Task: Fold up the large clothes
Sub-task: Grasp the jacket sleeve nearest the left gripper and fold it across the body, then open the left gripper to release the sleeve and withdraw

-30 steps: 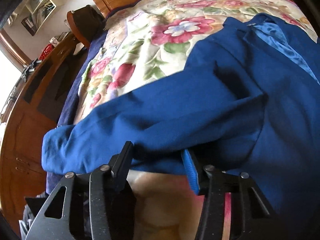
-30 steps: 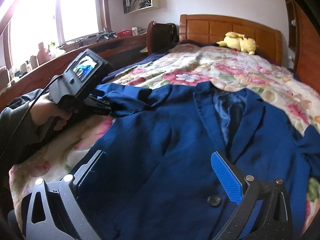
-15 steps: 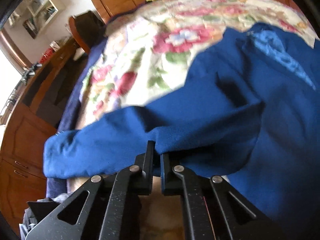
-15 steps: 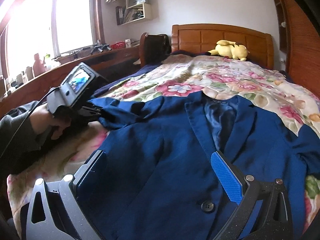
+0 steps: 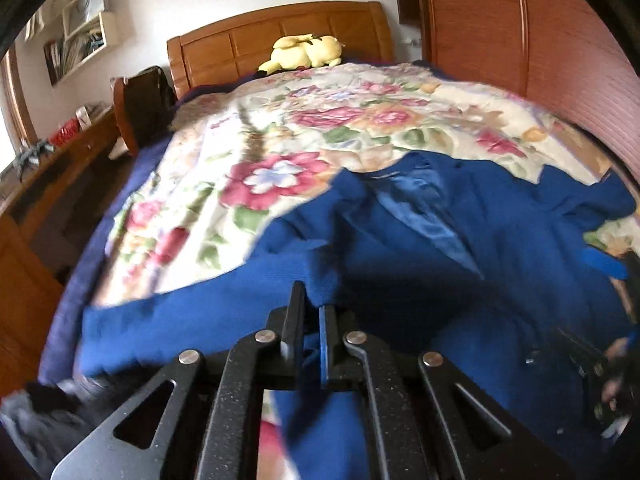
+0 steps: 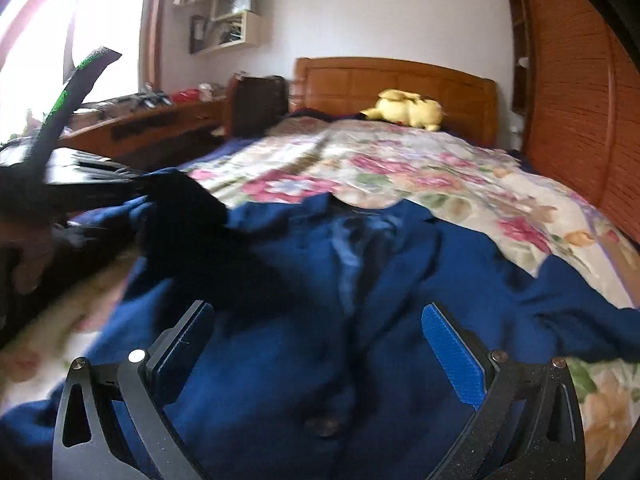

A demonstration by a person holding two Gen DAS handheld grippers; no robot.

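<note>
One dark blue woven suit jacket (image 6: 400,280) is spread front-up on a bed under a floral quilt (image 5: 280,140), just ahead of both tools. The left hand-held gripper (image 5: 309,312) is clamped together on a fold of the jacket's near sleeve (image 5: 192,320), which is raised off the quilt. The right hand-held gripper (image 6: 320,344) is held apart above the buttoned front, gripping nothing. Folding is judged barely begun: one sleeve is gathered, while the other sleeve and the body are left. One yellow plush toy (image 5: 304,54) is seen beyond, by the headboard.

The jacket (image 6: 304,320) lies on the bed (image 6: 460,168), near its foot; a plush toy (image 6: 404,114) rests before the headboard (image 6: 400,80); a desk (image 6: 160,120) stands left.
</note>
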